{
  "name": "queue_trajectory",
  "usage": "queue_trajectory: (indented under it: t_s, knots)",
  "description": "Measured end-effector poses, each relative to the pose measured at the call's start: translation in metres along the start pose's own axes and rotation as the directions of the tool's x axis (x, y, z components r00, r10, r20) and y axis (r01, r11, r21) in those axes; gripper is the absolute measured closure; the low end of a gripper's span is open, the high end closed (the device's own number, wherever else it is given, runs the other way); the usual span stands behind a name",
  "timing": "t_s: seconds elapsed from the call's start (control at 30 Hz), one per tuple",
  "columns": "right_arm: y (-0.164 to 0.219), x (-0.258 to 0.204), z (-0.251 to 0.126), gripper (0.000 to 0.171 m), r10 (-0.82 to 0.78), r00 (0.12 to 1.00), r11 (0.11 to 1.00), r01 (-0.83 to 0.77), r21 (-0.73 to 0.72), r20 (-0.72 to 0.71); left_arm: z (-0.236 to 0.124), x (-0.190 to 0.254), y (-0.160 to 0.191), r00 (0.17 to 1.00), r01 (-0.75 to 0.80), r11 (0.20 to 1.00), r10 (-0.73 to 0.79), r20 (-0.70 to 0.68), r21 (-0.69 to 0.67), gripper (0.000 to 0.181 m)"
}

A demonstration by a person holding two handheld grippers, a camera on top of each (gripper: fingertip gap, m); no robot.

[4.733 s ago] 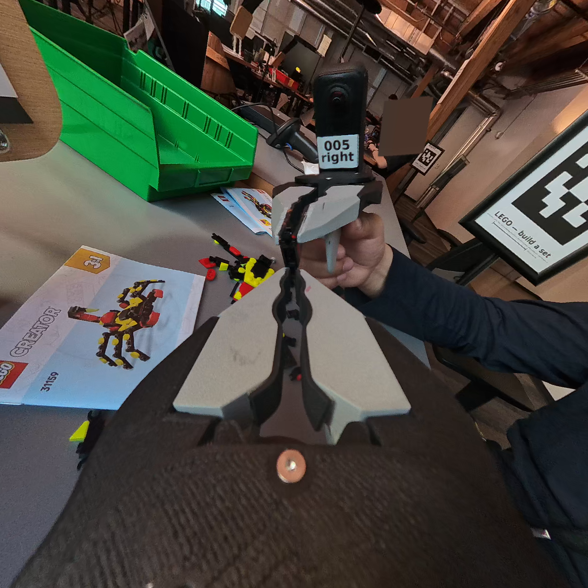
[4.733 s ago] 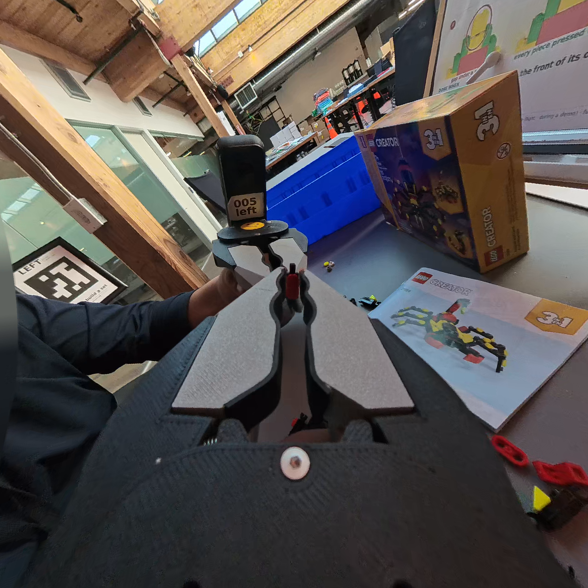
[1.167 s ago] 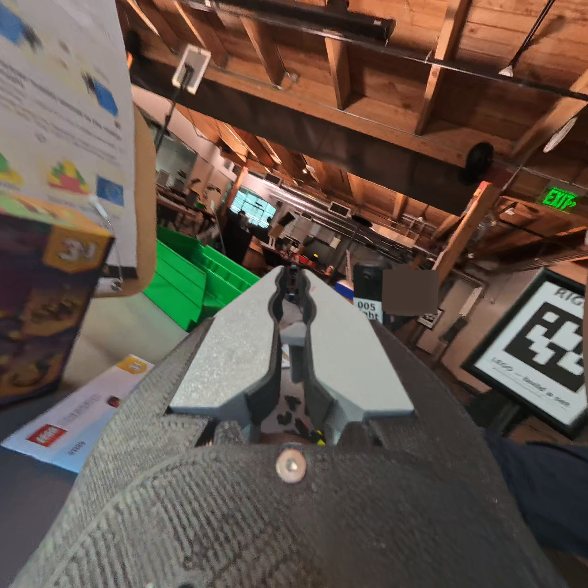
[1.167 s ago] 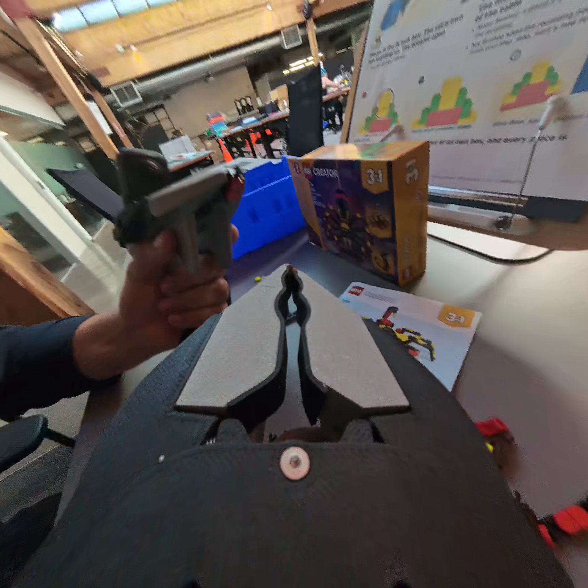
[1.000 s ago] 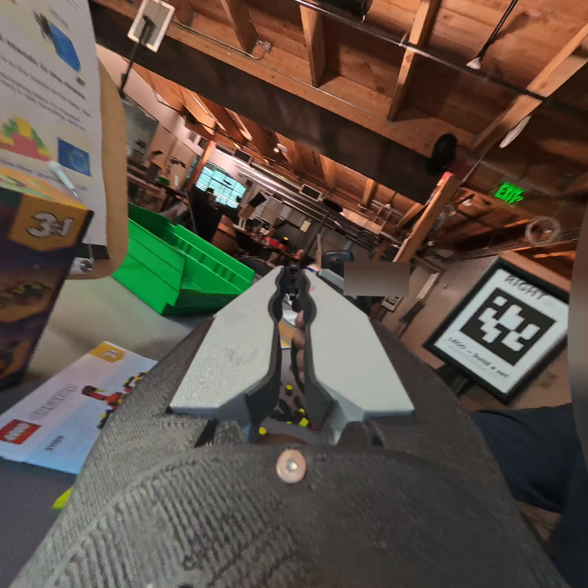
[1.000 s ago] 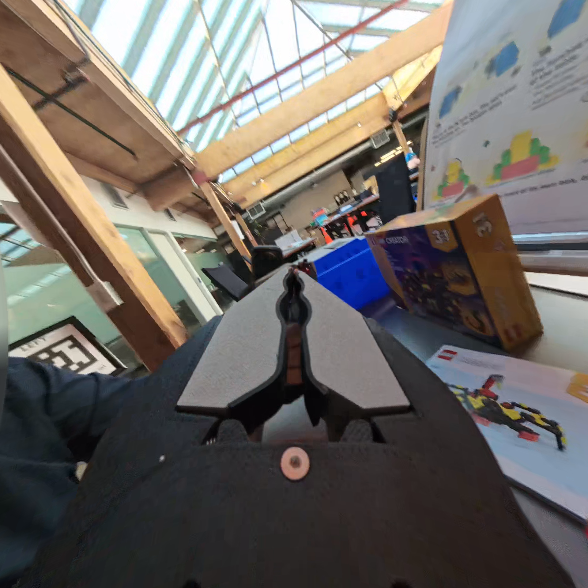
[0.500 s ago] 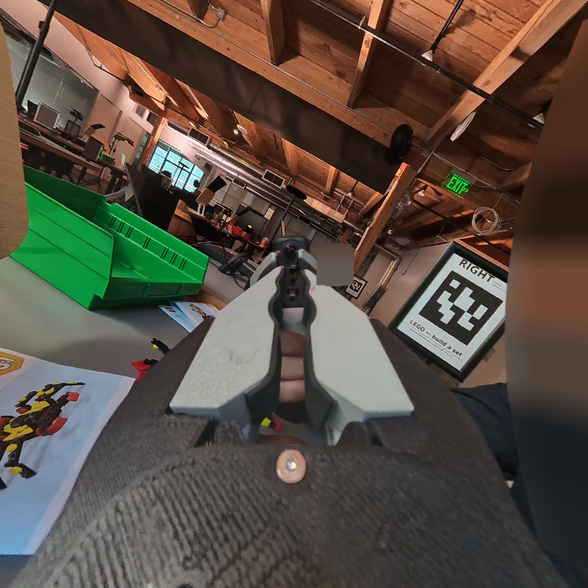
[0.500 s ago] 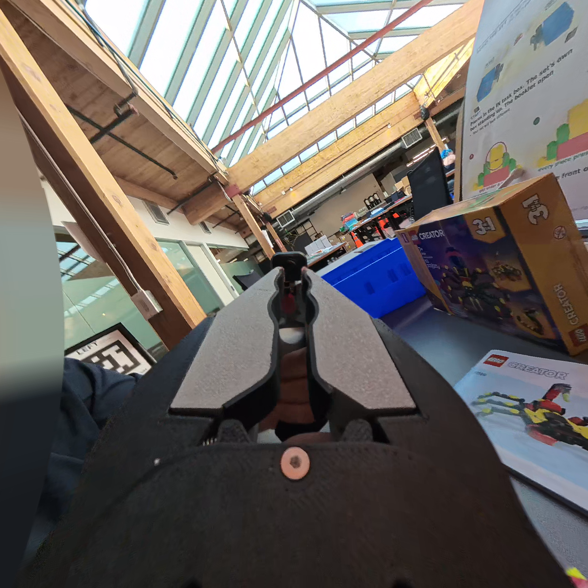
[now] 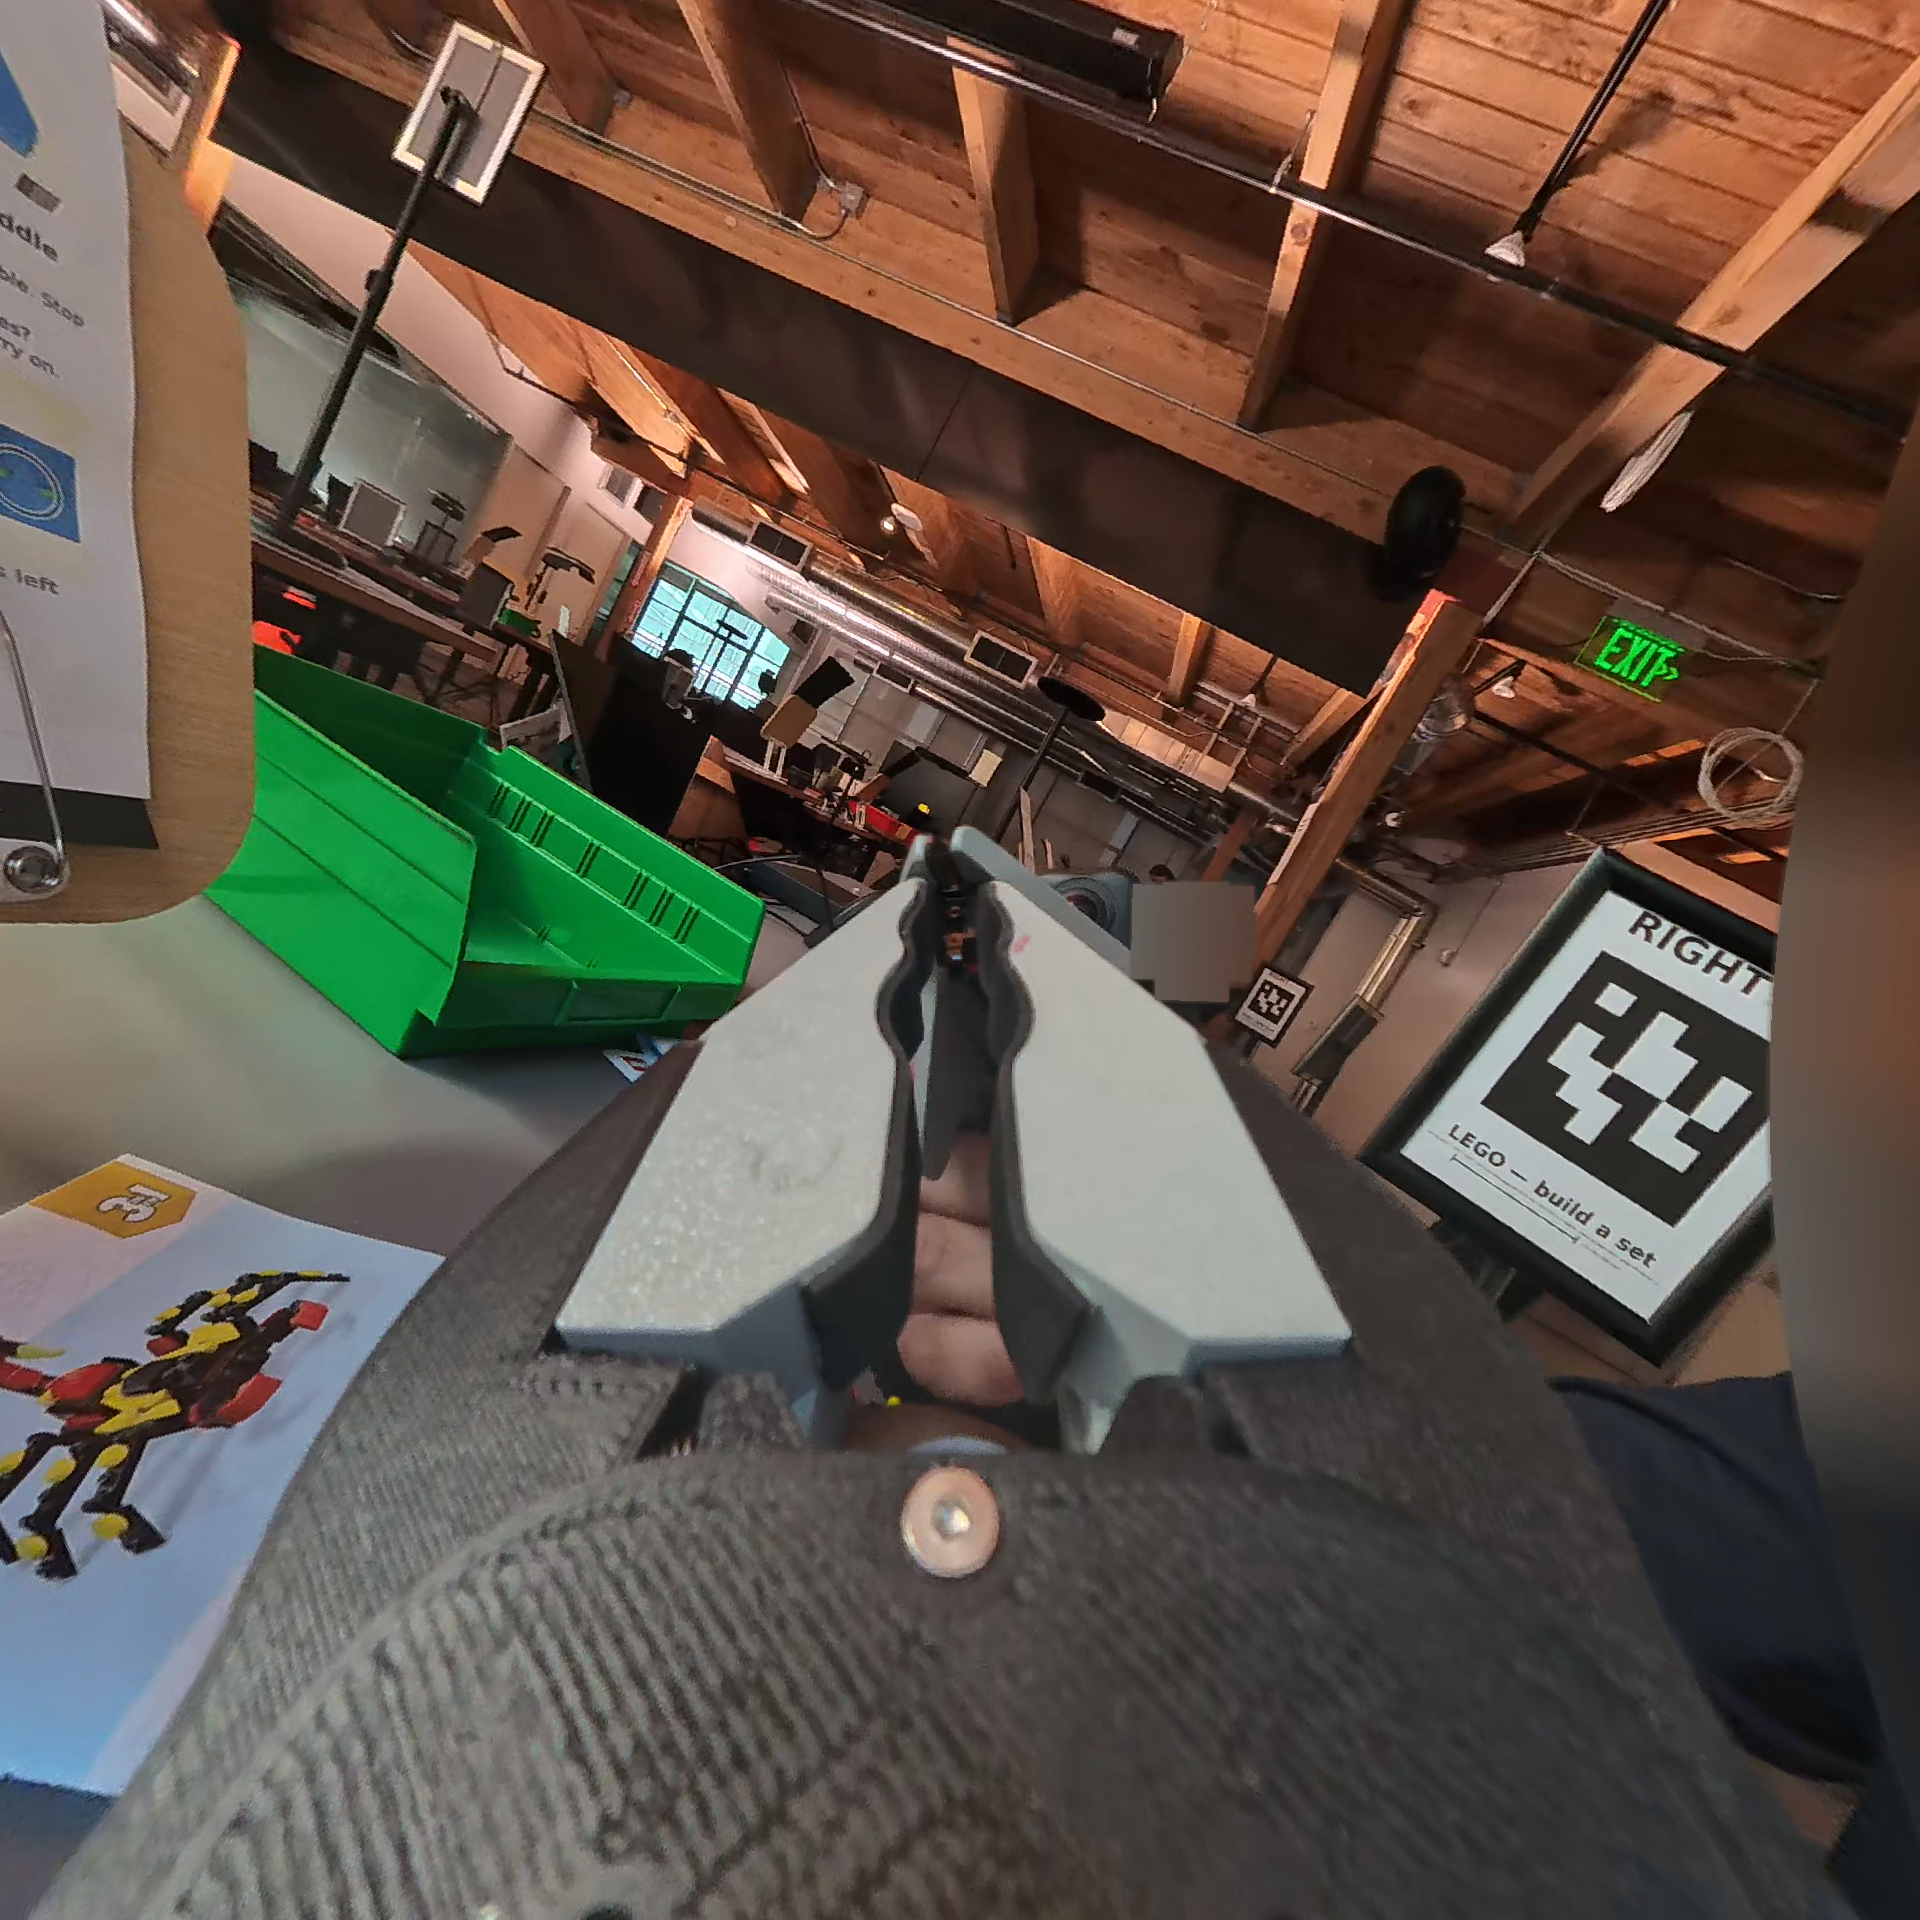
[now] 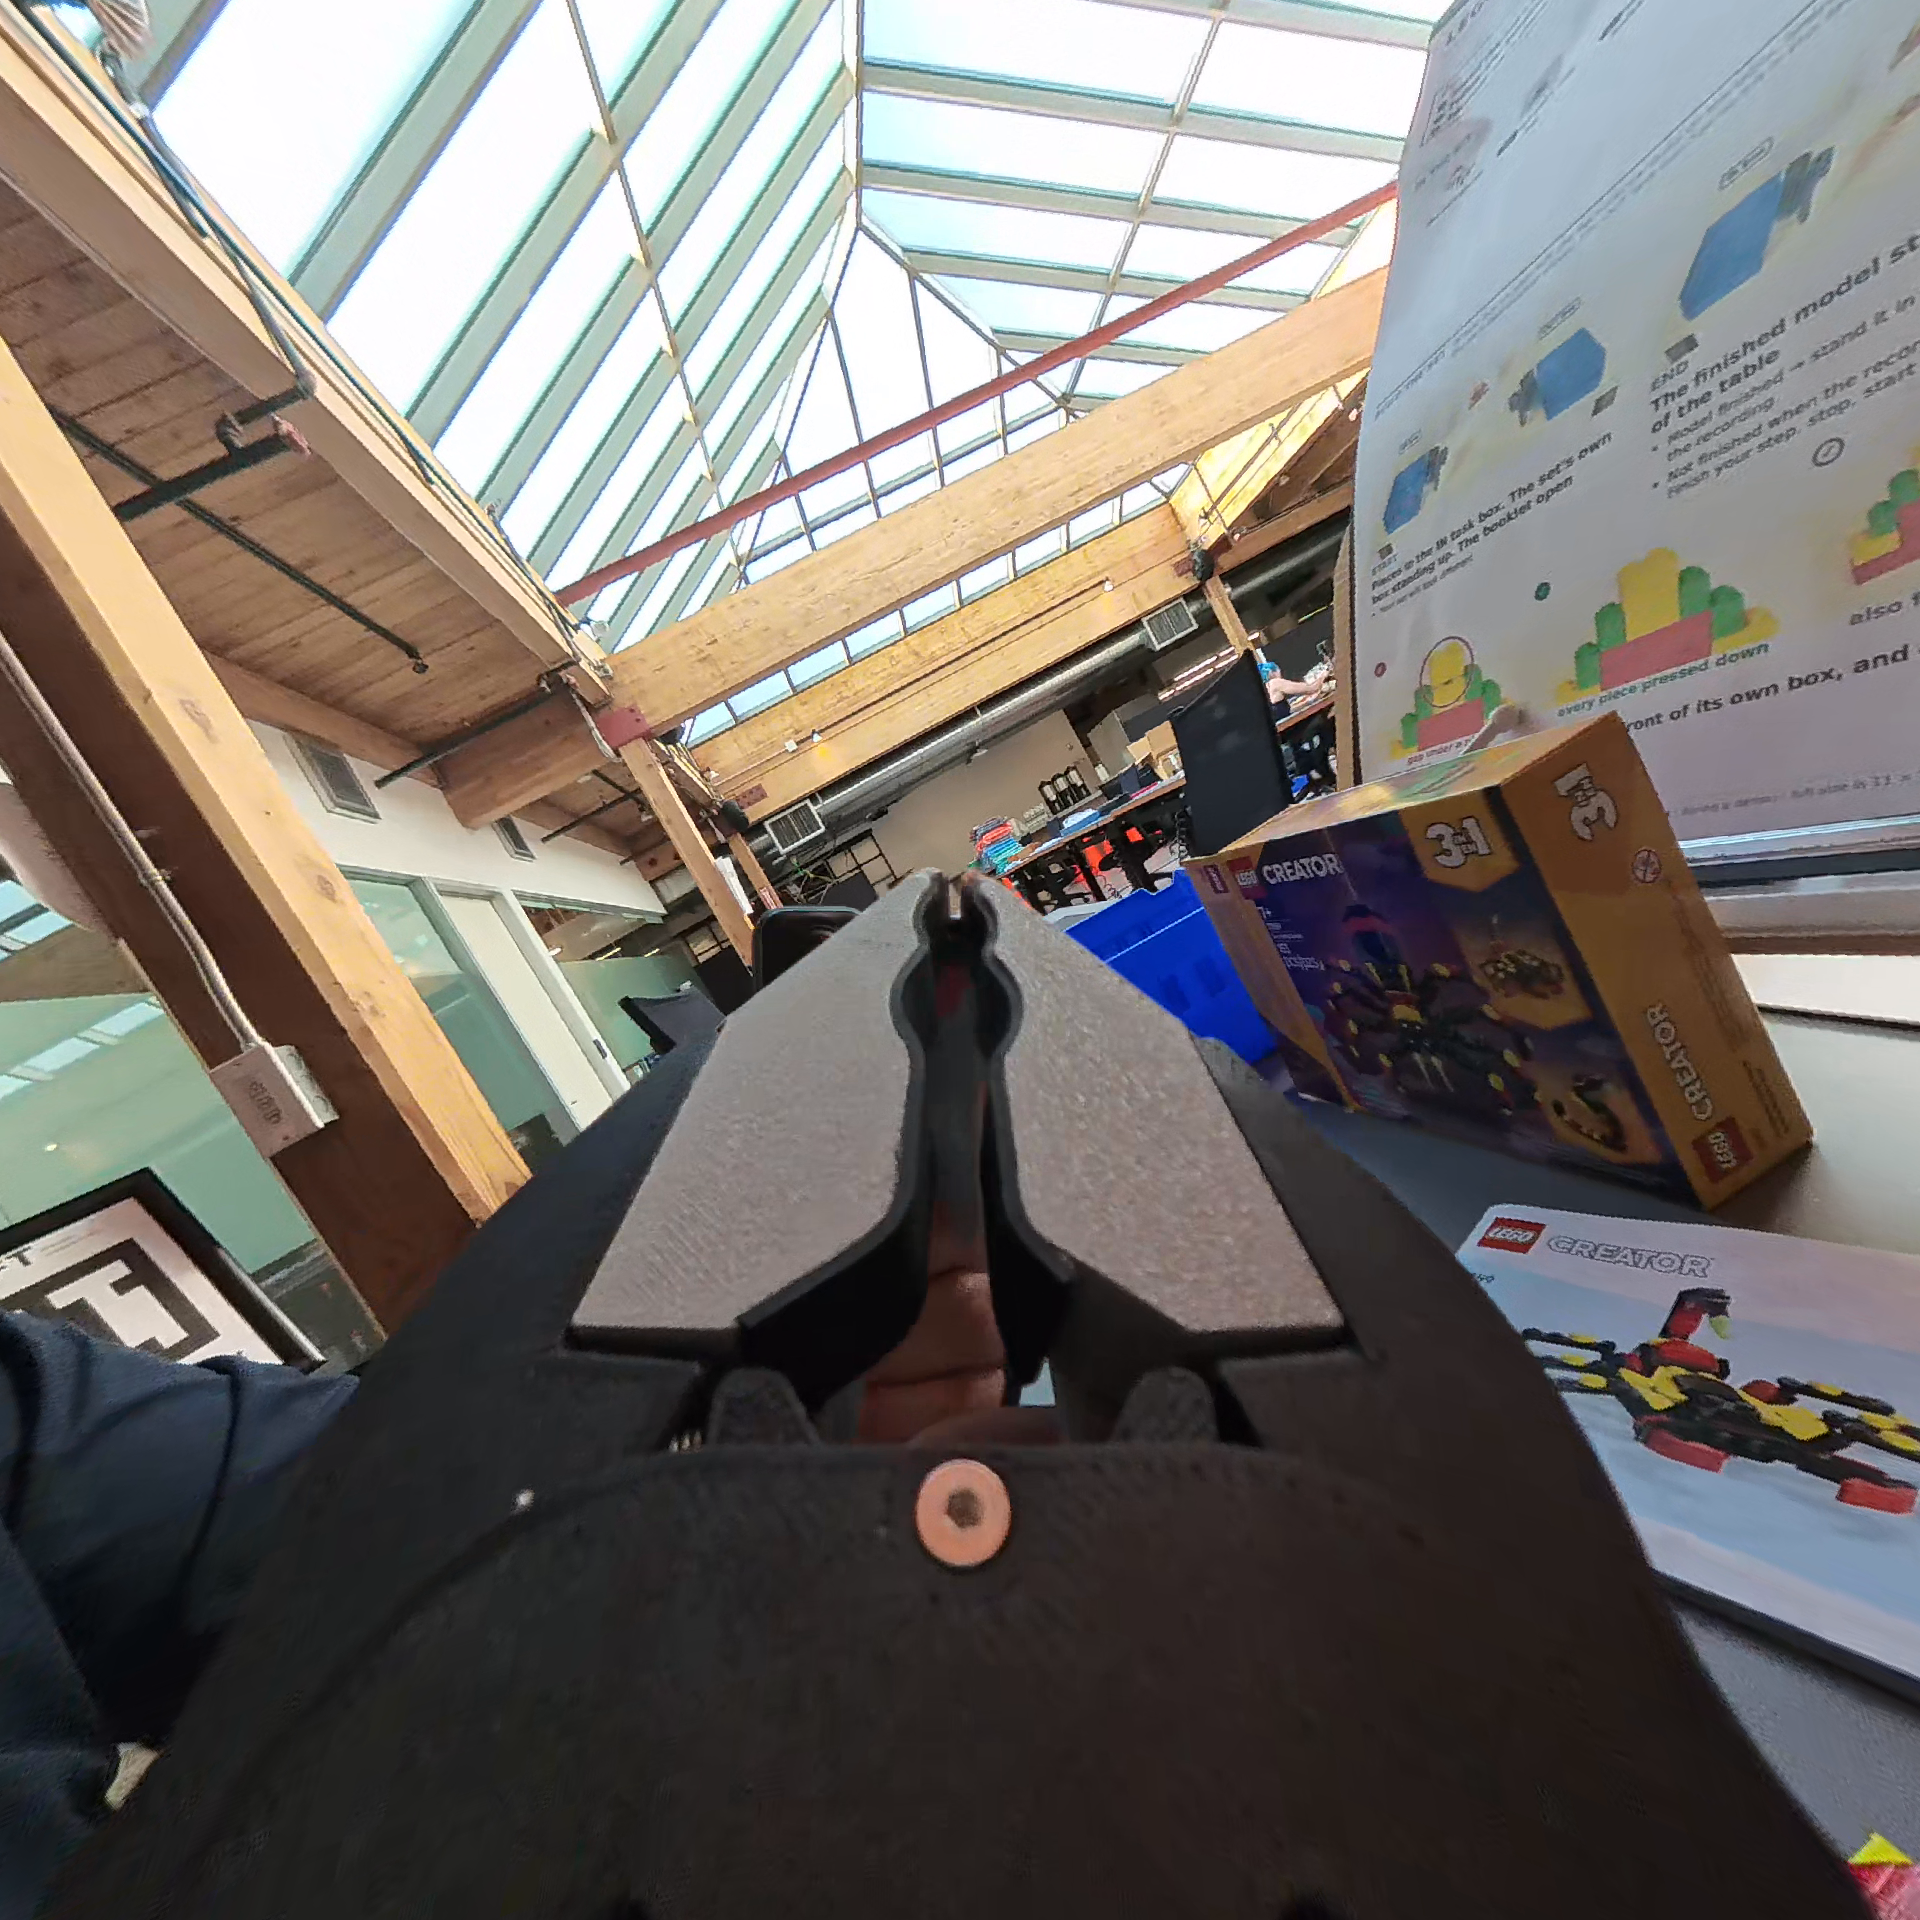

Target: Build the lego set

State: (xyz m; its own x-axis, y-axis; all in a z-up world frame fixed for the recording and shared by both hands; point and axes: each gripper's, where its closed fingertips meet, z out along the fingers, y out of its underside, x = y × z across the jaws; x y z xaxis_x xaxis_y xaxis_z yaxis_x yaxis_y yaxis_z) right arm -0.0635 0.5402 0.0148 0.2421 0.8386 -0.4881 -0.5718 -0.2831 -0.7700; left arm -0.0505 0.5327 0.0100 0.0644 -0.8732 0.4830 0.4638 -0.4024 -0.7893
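My left gripper (image 9: 951, 906) is shut on a small black lego piece (image 9: 952, 935) pinched at its tips, held up above the table. My right gripper (image 10: 956, 902) is shut on a small red and black lego piece (image 10: 941, 995). The two grippers point at each other, tip to tip. The right gripper's grey fingers (image 9: 1044, 902) show just behind my left tips. A hand shows through the gap between each pair of fingers. Whether the two pieces are joined is hidden by the fingers.
An instruction booklet (image 9: 156, 1382) (image 10: 1704, 1423) lies on the grey table. A green bin (image 9: 468, 904) stands at the back in the left view. The lego box (image 10: 1496, 987), a blue bin (image 10: 1158, 961) and an instruction board (image 10: 1662, 416) show in the right view. Loose pieces (image 10: 1883, 1886) lie near the front edge. Left and right tips are no more than a few centimetres apart.
Both grippers swung about over the last second, then lined up facing each other. They are now closer, tip to tip, and tilted a little more upward.
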Motion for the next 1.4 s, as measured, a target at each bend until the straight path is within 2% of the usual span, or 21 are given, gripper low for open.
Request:
queue_trajectory:
  t_s: [0.2,0.47,0.5,0.57,0.63,0.73,0.77,0.87,0.9,0.93,1.23,1.4]
  knots:
    - [-0.004,-0.002,-0.001,0.171,0.101,0.995,0.993,-0.102,0.066,0.023,0.001,0.003,-0.003,1.0,0.021,1.0,-0.021,-0.001,0.018,0.178]
    - [-0.009,0.002,-0.009,0.171,0.15,0.989,0.982,-0.15,0.116,0.007,0.006,0.002,-0.004,0.998,0.049,0.997,-0.051,0.027,0.066,0.181]
    - [-0.002,0.001,-0.01,0.171,0.16,0.987,0.984,-0.161,0.078,0.018,0.0,-0.007,-0.021,0.995,0.055,0.984,-0.068,0.073,0.172,0.181]
    - [0.009,-0.005,-0.009,0.171,0.163,0.986,0.985,-0.165,0.057,0.028,-0.021,-0.024,-0.057,0.989,0.102,0.949,-0.13,0.076,0.298,0.181]
    - [-0.009,-0.01,-0.01,0.171,0.184,0.978,0.973,-0.194,0.121,0.095,-0.021,-0.02,-0.044,0.997,0.057,0.976,-0.069,0.046,0.211,0.181]
    - [-0.018,-0.004,-0.018,0.171,0.133,0.988,0.982,-0.142,0.122,0.076,-0.006,-0.021,-0.018,0.979,0.202,0.977,-0.2,-0.039,0.066,0.181]
    - [-0.019,-0.002,-0.02,0.171,0.122,0.99,0.984,-0.13,0.12,0.069,-0.001,-0.017,-0.011,0.977,0.207,0.978,-0.206,-0.057,0.018,0.181]
    - [-0.024,-0.002,-0.02,0.171,0.088,0.992,0.991,-0.096,0.091,0.093,0.006,-0.003,0.004,0.985,0.147,0.986,-0.154,-0.083,-0.083,0.181]
    - [-0.025,-0.002,-0.021,0.171,0.067,0.993,0.993,-0.076,0.086,0.095,0.008,-0.001,0.006,0.986,0.134,0.986,-0.143,-0.083,-0.103,0.181]
    - [-0.024,-0.003,-0.021,0.171,0.052,0.993,0.996,-0.059,0.063,0.108,0.008,0.001,0.006,0.986,0.129,0.986,-0.139,-0.092,-0.104,0.169]
    - [-0.012,-0.001,-0.019,0.171,0.002,0.989,0.999,0.006,-0.051,0.145,0.009,0.007,0.019,0.986,0.09,0.971,-0.119,-0.117,-0.223,0.159]
    - [0.0,0.0,-0.015,0.171,-0.072,0.99,0.989,0.087,-0.122,0.122,0.009,0.004,0.027,0.993,0.048,0.967,-0.074,-0.095,-0.249,0.176]
